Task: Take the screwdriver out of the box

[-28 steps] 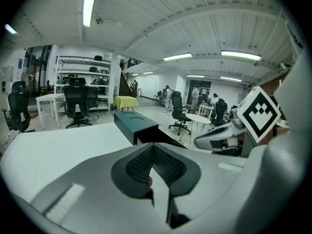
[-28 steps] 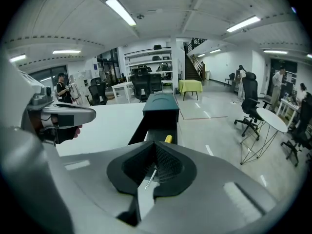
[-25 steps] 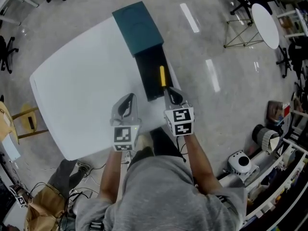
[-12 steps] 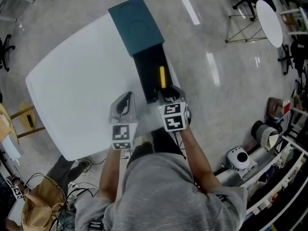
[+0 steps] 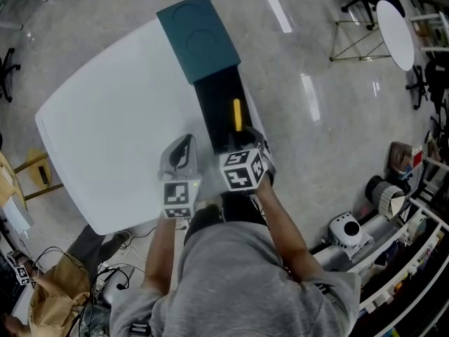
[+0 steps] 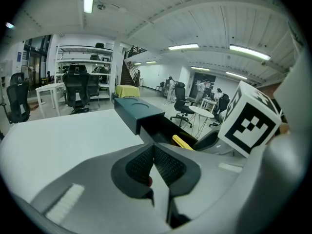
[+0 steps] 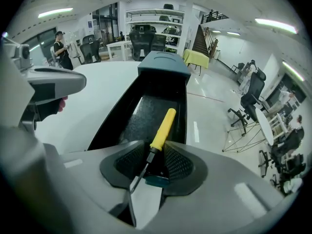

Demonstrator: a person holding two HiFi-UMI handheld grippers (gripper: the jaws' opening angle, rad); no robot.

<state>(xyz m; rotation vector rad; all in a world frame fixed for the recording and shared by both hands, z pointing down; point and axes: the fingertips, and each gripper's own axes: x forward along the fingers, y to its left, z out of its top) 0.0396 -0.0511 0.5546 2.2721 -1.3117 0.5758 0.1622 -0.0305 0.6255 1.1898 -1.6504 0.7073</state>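
Lower than before, the right hand-held gripper point(image 5: 242, 140) dips over the long black box's point(image 5: 210, 97) near end on the white surface point(image 5: 119, 132). Left gripper view: left hand-held gripper point(image 6: 154, 155), jaws together, empty. Right gripper view: jaws, just narrowing, stand apart around the yellow-handled screwdriver's point(image 7: 163, 126) shaft, inside the box.

Smooth yellow plastic on screwdriver point(image 7: 155, 145) handle, dark metal shaft. Matt teal box point(image 5: 200, 37). Smooth matt white table point(image 5: 112, 132). Glossy polished floor point(image 5: 330, 111), reflecting lights.
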